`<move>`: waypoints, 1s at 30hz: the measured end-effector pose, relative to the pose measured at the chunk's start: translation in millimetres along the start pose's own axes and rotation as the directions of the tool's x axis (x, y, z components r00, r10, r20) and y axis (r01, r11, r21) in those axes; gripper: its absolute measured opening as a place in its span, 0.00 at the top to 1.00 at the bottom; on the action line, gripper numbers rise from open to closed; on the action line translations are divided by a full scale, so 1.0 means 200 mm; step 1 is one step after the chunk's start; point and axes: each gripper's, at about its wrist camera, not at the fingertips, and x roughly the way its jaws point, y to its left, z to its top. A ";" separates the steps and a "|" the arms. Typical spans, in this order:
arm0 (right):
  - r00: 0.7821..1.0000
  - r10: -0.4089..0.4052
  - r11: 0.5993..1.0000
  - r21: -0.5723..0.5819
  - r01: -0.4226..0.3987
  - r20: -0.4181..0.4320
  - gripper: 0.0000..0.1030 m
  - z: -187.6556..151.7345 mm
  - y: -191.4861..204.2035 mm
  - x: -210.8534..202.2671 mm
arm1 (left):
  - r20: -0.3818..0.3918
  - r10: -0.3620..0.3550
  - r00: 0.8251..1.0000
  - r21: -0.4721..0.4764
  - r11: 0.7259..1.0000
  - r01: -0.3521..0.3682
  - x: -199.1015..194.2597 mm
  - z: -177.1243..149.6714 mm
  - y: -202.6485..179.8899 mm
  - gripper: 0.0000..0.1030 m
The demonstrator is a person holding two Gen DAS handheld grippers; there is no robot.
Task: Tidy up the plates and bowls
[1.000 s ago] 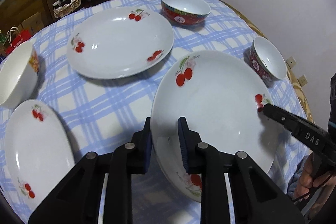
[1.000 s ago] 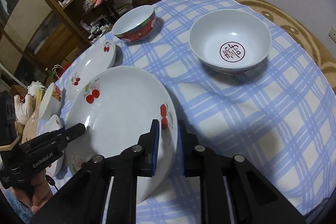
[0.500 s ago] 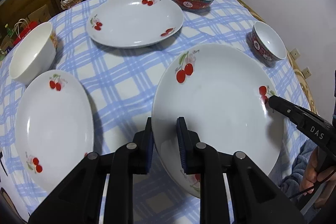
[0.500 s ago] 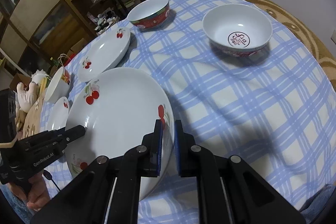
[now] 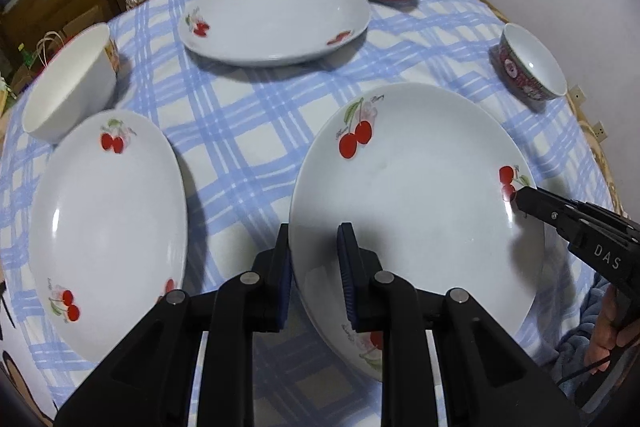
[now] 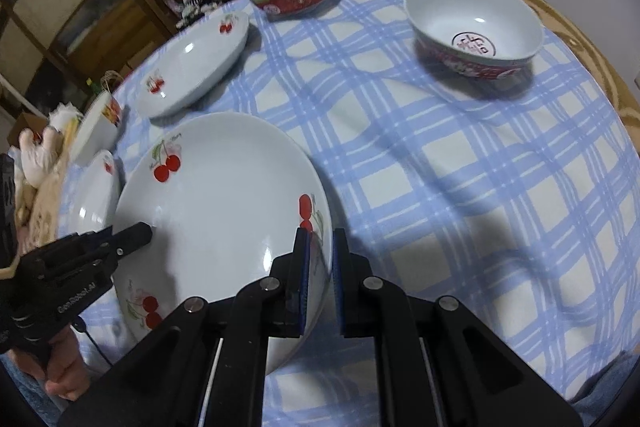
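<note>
Checked cloth (image 5: 248, 131); both jaws clamped on glossy round cherry plate (image 5: 416, 187) rim.

Black left gripper (image 5: 314, 255) has blue-padded jaws, silver screws.

Large cherry plate (image 5: 416, 195) is travelling over the checked tablecloth (image 5: 248, 131) toward the smaller cherry plate (image 5: 108, 223), now just beside it. Right gripper (image 6: 320, 259) jaws have narrowed onto the rim. Plain white bowl (image 5: 68, 87) and far plate (image 5: 272, 19) are sliding rightward in the left view.
</note>
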 end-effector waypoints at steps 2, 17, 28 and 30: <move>1.000 -0.009 1.000 -0.004 0.009 -0.004 0.89 0.01 0.00 0.02 | -0.004 -0.003 1.000 0.004 1.000 0.003 0.03 0.00 0.01 0.79; 1.000 -0.020 0.999 -0.037 0.020 0.006 0.89 0.02 0.03 0.03 | -0.011 -0.005 1.000 0.014 1.000 0.005 0.04 0.00 0.03 0.79; 0.999 -0.043 0.997 -0.062 0.043 0.009 0.88 0.02 0.05 0.03 | 0.001 0.005 1.000 0.007 1.000 -0.005 0.03 -0.01 0.06 0.78; 0.999 -0.042 0.997 -0.062 0.043 0.009 0.88 0.02 0.05 0.02 | 0.001 0.005 1.000 0.003 1.000 -0.005 0.02 -0.01 0.06 0.78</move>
